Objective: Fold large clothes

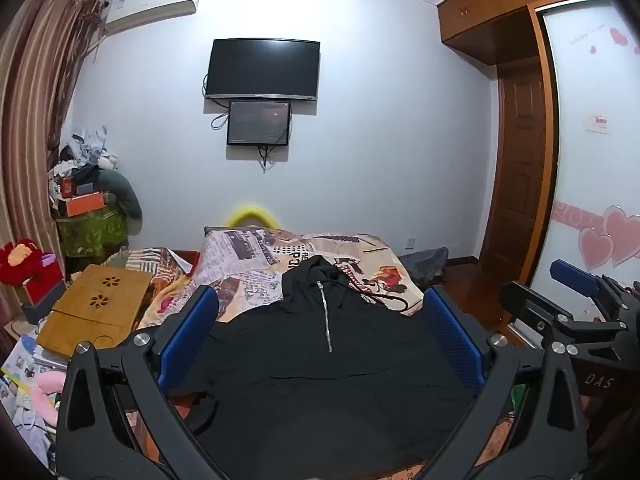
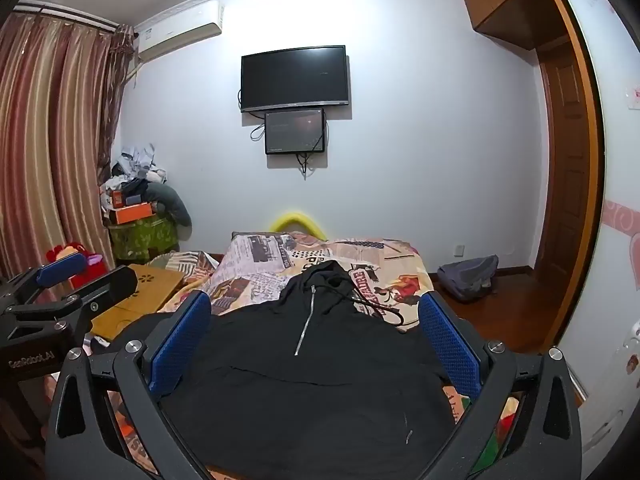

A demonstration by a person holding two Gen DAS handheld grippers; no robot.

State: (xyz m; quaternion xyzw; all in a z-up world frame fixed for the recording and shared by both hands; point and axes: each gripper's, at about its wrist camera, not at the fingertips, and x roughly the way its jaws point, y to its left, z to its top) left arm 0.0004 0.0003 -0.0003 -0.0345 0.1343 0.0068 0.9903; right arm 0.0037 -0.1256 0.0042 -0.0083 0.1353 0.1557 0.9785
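A black hooded garment [image 1: 320, 372] is seen spread flat on the bed [image 1: 256, 256], its hood toward the far end and its hem at the near edge. A silver zipper [image 1: 325, 316] is seen running down from the neck, and a dark drawstring [image 1: 384, 298] is trailed off to the right over the printed bedspread.

The left claw [image 1: 320, 336] is held above the near part of the garment, its blue pads [image 1: 188, 332] spread wide, nothing gripped between them. The right claw [image 2: 316, 344] is held just to its right, likewise spread wide with nothing pinched; the garment is framed between its pads [image 2: 450, 344] but whether it is touched cannot be told. Each claw is caught at the edge of the other's view: the right one [image 1: 576, 312] at the right, the left one [image 2: 60, 292] at the left.

A wooden lap tray [image 1: 96, 308] is seen lying at the left side of the bed. On the far wall a dark television [image 1: 262, 69] is mounted, with a smaller screen [image 1: 259, 123] just beneath it. An air conditioner [image 1: 154, 4] is fixed high up at the left, beside striped curtains [image 1: 28, 120]. A wooden wardrobe [image 1: 516, 60] is seen at the right, and a grey bag [image 2: 468, 276] is seen lying on the floor near it.
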